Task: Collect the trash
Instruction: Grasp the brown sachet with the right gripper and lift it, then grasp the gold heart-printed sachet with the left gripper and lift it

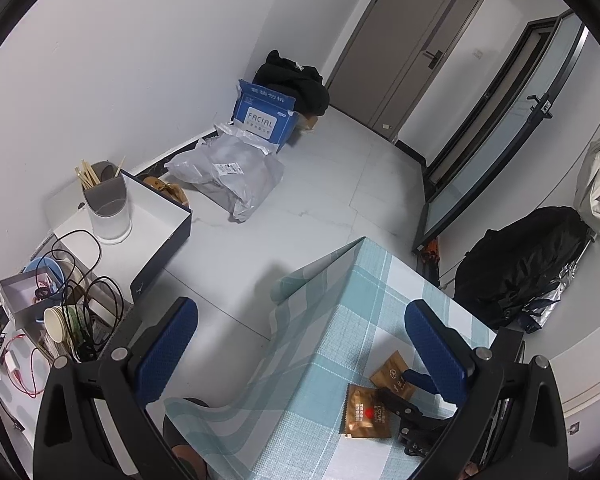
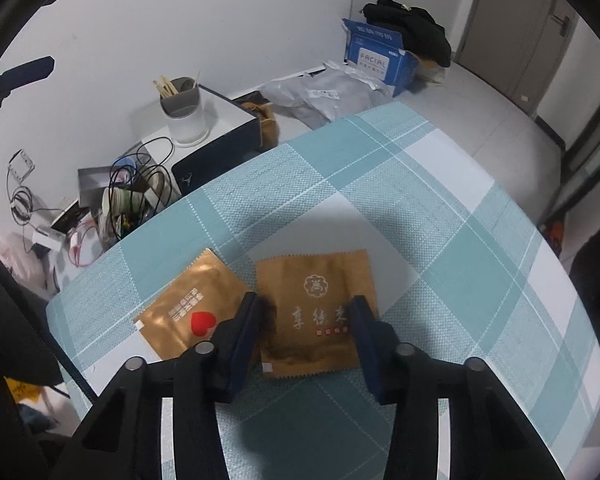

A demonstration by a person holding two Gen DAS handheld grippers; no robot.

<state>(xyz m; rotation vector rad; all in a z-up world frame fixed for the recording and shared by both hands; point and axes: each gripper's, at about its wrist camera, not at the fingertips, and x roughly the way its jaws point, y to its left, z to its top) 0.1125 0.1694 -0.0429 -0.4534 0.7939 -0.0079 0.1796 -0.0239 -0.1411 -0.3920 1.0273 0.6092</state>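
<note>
While the right gripper point(image 2: 305, 314) points steeply down at the bench point(image 2: 440, 208), its blue fingers point(image 2: 246, 320) straddle a gold wrapper with white characters point(image 2: 320, 300). They stand partly apart, one at each side edge of the wrapper, and whether the pads actually press on it cannot be told from this view. That wrapper lies flat on the teal-and-white checked cloth, near the bench's near edge.

Second gold wrapper, with a red heart point(image 2: 188, 312), lies flat just to the left of the first; the two look to be touching or nearly so at their inner edges. The left-hand finger of the right gripper sits over its right corner.

Left gripper point(image 1: 300, 334): fingers point(image 1: 168, 352) wide apart, nothing between them. It hangs over the bench corner, with floor showing beneath its left finger. In the left wrist view both wrappers lie low on the bench, with the right gripper's dark frame across them.

Surroundings, off the bench:
- white-topped box point(image 2: 220, 120) by the wall, carrying a grey holder with chopsticks point(image 2: 180, 104)
- tangle of black cables and paper cups point(image 2: 136, 196) beside it
- blue carton marked FACIAL point(image 1: 260, 118) on the floor, a grey mailer bag point(image 1: 236, 176) in front of it
- black backpack point(image 1: 524, 264) at the glass door.
</note>
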